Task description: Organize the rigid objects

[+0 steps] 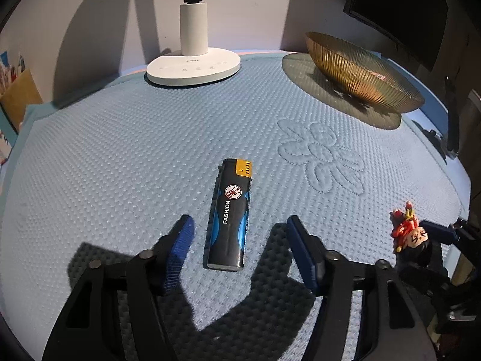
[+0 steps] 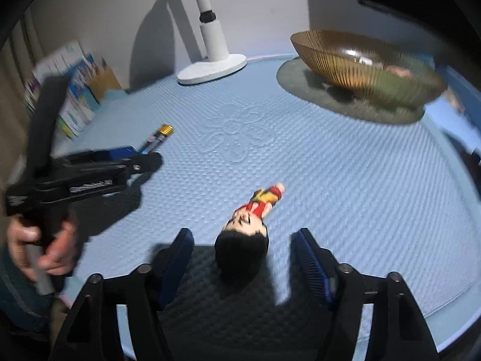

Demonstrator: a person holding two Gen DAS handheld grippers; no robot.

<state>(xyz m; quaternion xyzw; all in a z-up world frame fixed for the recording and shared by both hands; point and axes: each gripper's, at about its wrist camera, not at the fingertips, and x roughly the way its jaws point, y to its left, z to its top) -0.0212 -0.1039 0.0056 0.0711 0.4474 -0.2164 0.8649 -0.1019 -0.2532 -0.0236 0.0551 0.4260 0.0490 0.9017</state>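
A black and blue lighter point(image 1: 230, 215) with a gold cap lies flat on the pale blue mat. My left gripper point(image 1: 239, 225) stands open around its lower half, with a gap between each pad and the lighter. A small figurine point(image 2: 248, 227) with black hair and a red and yellow body lies on the mat. My right gripper point(image 2: 243, 239) is open on either side of its head, pads apart from it. In the left wrist view the figurine point(image 1: 410, 234) shows at the right edge. In the right wrist view the lighter point(image 2: 156, 141) pokes out beyond the left gripper point(image 2: 132, 158).
An amber ribbed glass bowl point(image 1: 360, 78) rests on a dark round coaster at the back right. A white lamp base point(image 1: 194, 66) stands at the back middle. Books point(image 2: 69, 90) lean against the wall at the left. A hand point(image 2: 39, 246) grips the left tool's handle.
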